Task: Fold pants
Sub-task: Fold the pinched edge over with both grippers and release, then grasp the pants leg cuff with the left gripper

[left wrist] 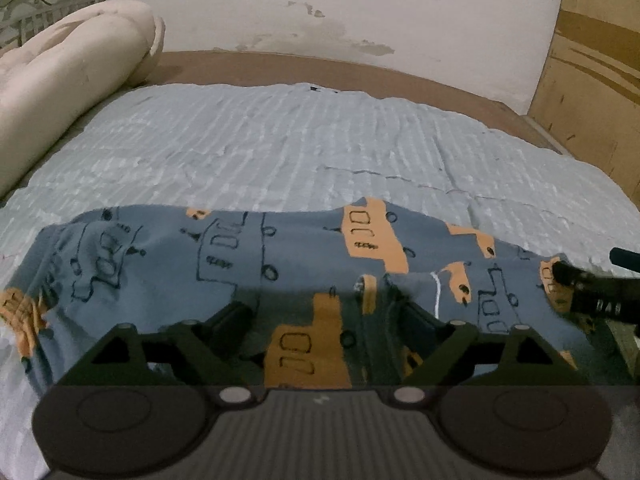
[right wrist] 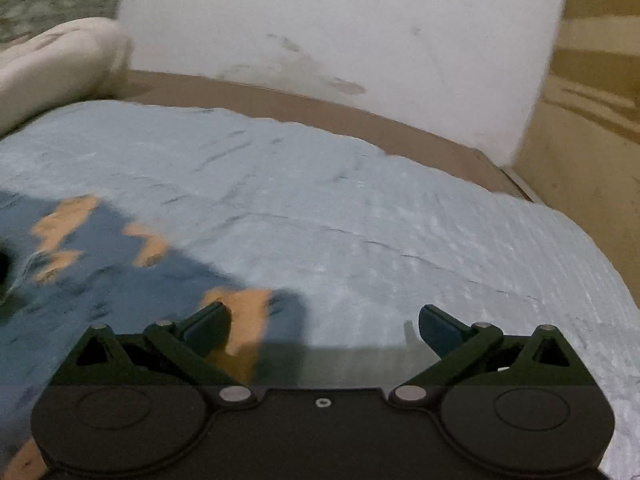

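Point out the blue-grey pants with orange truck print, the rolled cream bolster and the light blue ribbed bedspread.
Blue-grey pants with orange truck print [left wrist: 248,264], left wrist view, flat middle.
Rolled cream bolster [left wrist: 76,64], left wrist view, rounded side.
Light blue ribbed bedspread [right wrist: 360,216], right wrist view, bare centre.

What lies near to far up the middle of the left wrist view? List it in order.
Left gripper → pants → blue blanket → brown bed edge → white wall.

blurred: right wrist view | cut off: pants [left wrist: 224,264] at left edge, pillow [left wrist: 68,72] at left
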`<state>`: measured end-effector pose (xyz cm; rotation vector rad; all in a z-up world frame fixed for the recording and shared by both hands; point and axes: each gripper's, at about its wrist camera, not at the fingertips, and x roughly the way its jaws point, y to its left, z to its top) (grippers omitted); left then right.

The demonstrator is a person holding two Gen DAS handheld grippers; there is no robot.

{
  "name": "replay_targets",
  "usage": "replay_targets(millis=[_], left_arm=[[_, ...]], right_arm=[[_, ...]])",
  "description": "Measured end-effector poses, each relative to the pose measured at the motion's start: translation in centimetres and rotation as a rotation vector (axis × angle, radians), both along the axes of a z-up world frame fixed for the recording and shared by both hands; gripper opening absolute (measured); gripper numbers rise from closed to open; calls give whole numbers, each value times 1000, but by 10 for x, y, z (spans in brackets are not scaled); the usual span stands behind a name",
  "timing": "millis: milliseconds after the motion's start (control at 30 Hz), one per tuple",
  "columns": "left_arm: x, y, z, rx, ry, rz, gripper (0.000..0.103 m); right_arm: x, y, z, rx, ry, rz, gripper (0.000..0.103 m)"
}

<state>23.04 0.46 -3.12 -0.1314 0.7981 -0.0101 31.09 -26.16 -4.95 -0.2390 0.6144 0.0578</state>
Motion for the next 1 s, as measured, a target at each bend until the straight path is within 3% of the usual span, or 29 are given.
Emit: replay_targets(millis=[67,200,467,567,733,1000], left_arm=[[-7,0,0,20,-1,-2,90],[-28,4,0,67,-1,1,100],[-77,19,1,122,-32,32,102],[-92,31,9,86,-64,82,102],[-110,66,14,51,-113,226,102],[-99,121,4,9,-153,334,102]], right_arm=[[3,-10,0,18,9,-32,101],[-30,-21,-6,29,0,-65,102],[-131,-5,-12,-42,-170,-92,102],[-150,3,-2,1,-243,-73,102],[-164,36,11,33,-298,65,102],[-145,85,8,95,-226,171,102]])
